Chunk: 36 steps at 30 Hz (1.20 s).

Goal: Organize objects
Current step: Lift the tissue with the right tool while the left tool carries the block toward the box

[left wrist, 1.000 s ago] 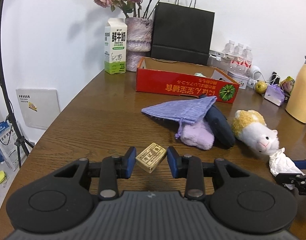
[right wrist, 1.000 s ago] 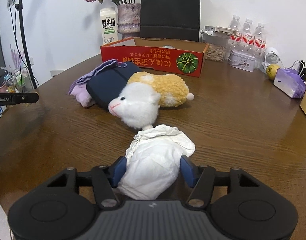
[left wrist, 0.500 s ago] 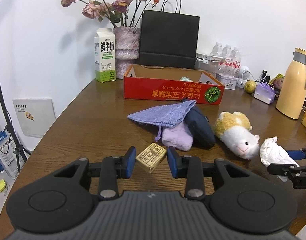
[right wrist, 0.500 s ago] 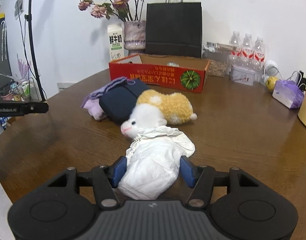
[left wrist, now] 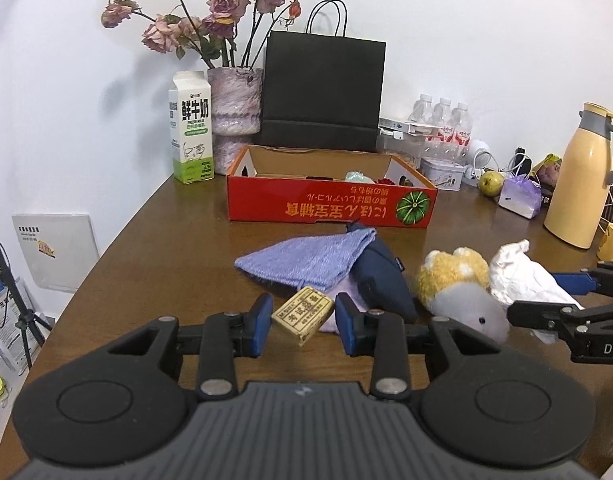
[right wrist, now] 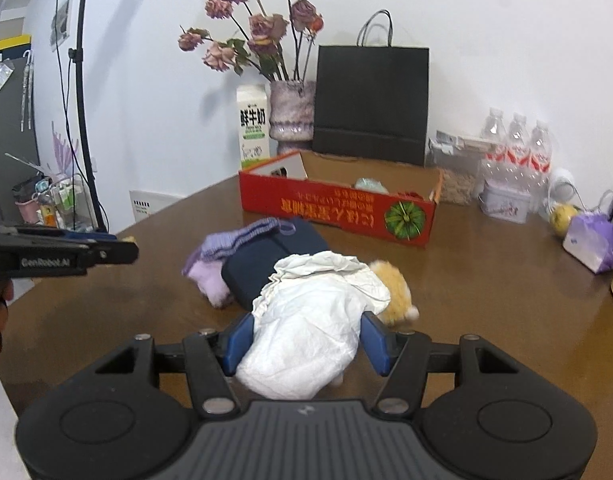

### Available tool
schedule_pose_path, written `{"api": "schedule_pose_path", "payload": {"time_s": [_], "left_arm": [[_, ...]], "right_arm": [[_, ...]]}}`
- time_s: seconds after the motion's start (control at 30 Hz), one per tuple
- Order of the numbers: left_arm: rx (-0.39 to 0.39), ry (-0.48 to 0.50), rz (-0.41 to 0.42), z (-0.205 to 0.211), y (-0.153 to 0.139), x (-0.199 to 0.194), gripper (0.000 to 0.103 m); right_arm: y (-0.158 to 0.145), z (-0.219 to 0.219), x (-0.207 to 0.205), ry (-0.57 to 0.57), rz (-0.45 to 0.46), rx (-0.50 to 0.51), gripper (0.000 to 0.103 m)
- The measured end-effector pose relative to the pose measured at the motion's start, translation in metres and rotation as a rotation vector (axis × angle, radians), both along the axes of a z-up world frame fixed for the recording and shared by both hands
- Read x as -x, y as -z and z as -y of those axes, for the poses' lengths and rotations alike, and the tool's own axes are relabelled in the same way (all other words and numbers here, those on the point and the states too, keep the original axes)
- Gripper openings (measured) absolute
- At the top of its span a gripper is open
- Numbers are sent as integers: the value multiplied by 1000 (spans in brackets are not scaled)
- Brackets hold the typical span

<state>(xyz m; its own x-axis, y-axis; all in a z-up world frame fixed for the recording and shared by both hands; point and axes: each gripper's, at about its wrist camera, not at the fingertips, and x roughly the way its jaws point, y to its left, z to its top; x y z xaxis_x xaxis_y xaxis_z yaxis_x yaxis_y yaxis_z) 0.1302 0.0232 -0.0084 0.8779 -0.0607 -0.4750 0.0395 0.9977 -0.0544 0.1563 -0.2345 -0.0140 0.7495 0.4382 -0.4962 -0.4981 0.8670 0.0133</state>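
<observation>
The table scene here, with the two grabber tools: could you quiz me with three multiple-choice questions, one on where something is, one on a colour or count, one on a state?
1. Where does the milk carton stand?
A. inside the red box
B. left of the flower vase
C. on the floor

2. What colour is the paper bag behind the red box?
A. black
B. white
C. yellow

3. What is the right gripper doing?
A. hanging empty
B. clamping a bottle
C. holding a crumpled white bundle

Answers: B, the carton stands beside the vase; A, the bag is plainly black; C, the blue pads press on both sides of the bundle.
</observation>
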Motion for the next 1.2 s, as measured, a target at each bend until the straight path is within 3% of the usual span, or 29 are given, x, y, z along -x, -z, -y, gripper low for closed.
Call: {"api": "schedule_pose_path", "payload": {"time_s": [0.77, 1.2], "left_arm": [[-17, 17, 10, 10, -30, -107, 35], [-24, 10, 23, 14, -35, -164, 35]], "right_arm": [[-32, -43, -106, -23, 54, -43, 57], [-32, -51, -164, -15, 60, -63, 57]]}}
